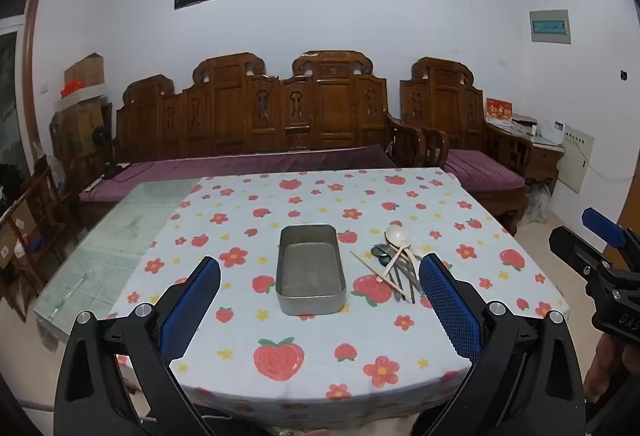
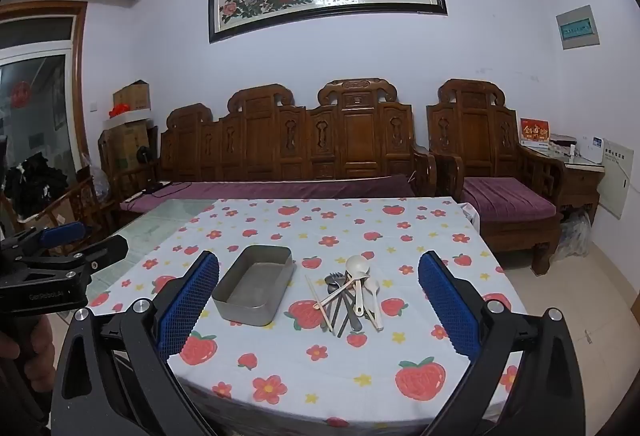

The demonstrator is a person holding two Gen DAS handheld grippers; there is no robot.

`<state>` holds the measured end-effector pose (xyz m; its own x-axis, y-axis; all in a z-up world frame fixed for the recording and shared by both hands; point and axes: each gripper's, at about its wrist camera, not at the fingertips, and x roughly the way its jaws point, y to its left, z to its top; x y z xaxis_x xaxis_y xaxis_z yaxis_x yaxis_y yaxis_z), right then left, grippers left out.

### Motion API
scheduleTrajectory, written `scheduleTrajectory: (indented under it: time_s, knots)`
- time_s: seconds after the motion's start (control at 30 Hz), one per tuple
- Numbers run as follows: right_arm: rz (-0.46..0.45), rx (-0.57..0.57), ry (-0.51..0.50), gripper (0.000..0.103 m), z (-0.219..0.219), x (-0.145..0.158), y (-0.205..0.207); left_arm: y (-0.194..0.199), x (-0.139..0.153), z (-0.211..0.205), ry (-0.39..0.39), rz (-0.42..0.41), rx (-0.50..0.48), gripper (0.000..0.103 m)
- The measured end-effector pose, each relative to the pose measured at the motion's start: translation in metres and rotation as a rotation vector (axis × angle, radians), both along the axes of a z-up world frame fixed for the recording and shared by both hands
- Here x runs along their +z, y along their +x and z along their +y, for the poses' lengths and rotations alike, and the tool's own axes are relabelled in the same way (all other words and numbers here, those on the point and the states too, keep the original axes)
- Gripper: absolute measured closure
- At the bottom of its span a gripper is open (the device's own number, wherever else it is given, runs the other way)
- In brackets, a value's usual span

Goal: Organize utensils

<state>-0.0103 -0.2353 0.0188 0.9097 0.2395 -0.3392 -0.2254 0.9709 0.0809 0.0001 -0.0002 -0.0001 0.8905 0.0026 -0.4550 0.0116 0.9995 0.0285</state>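
The utensils [image 2: 350,296] lie in a loose heap right of centre in the right wrist view, on the strawberry-print tablecloth [image 2: 320,364]. The heap holds a white ladle-type spoon [image 2: 357,268], a smaller white spoon [image 2: 373,292], pale chopsticks [image 2: 320,306] and several dark metal pieces, crossed over one another. Just left of the heap, apart from it, stands the metal tray [image 2: 256,292], empty and open-topped.

Both tools are clear of the table items. The right gripper [image 2: 318,300] has its blue pads spread wide, holding nothing. The left gripper [image 1: 320,300] is likewise spread wide and empty, framing the tray and heap in the lower middle of its view.

Judgement: no utensil is in the tray, so the work stands at its opening step, the approach to a first pick. The next move calls for singling out a top-lying piece, probably the ladle-type spoon, and closing on its handle without dragging its neighbours.

The left wrist view shows the tray end-on, its floor plainly bare, and the right tool at the right edge. The right wrist view shows the heap more distinctly, the tray at an angle, and the left tool at the left edge. A glass tabletop [image 1: 108,236] shows bare left of the cloth.
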Motion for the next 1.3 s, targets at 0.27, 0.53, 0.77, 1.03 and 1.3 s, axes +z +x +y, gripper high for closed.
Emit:
scheduleTrajectory:
  time_s: [0.27,0.53,0.77,1.03,1.3]
  knots:
    - [0.0,0.0,0.004,0.003,-0.001,0.0,-0.001,0.0,0.002,0.0,-0.003,-0.004,-0.002,0.007]
    - [0.0,0.001,0.005,0.003,0.0,0.001,-0.001,-0.007,0.01,-0.004,0.006,-0.024,-0.009,0.007]
    - [-0.001,0.0,0.005,0.003,0.0,0.001,-0.001,-0.009,0.014,-0.006,0.005,-0.03,-0.011,0.006]
    - [-0.001,0.001,0.006,0.003,0.0,0.001,-0.001,-0.012,0.016,-0.005,0.004,-0.035,-0.011,0.006]
    - [-0.004,0.001,0.006,0.003,0.0,0.002,-0.001,-0.013,0.015,-0.006,0.005,-0.036,-0.011,0.006]
